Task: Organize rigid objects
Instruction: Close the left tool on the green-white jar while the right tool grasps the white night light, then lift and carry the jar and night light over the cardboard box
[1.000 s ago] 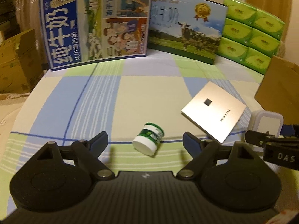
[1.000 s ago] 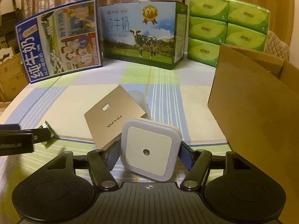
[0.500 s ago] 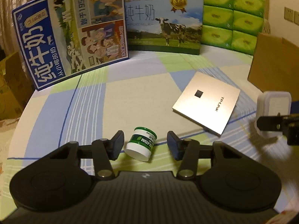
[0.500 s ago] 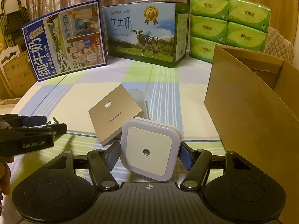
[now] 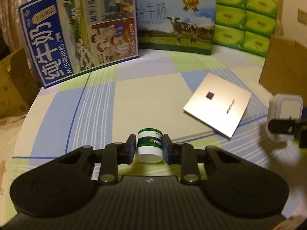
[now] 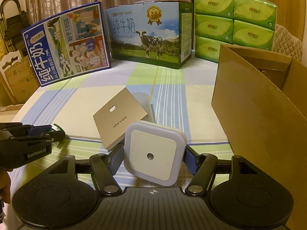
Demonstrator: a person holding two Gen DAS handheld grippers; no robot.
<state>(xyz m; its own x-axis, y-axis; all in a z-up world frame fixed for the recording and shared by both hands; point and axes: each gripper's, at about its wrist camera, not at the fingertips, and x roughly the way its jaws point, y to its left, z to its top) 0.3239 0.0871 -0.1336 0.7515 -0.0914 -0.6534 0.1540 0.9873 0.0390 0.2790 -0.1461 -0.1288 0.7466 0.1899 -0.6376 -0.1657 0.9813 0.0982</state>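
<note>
The left gripper (image 5: 149, 147) is closing its jaws on a small green-and-white jar (image 5: 149, 145), which is sitting between the pads, both touching its sides, above the checked tablecloth (image 5: 99, 103). The right gripper (image 6: 152, 153) is holding a white square night light (image 6: 153, 153), clamped between its jaws, beside the cardboard box (image 6: 259, 115).

Black grippers (image 5: 149, 147), blue-padded jaws, silver screws
</note>
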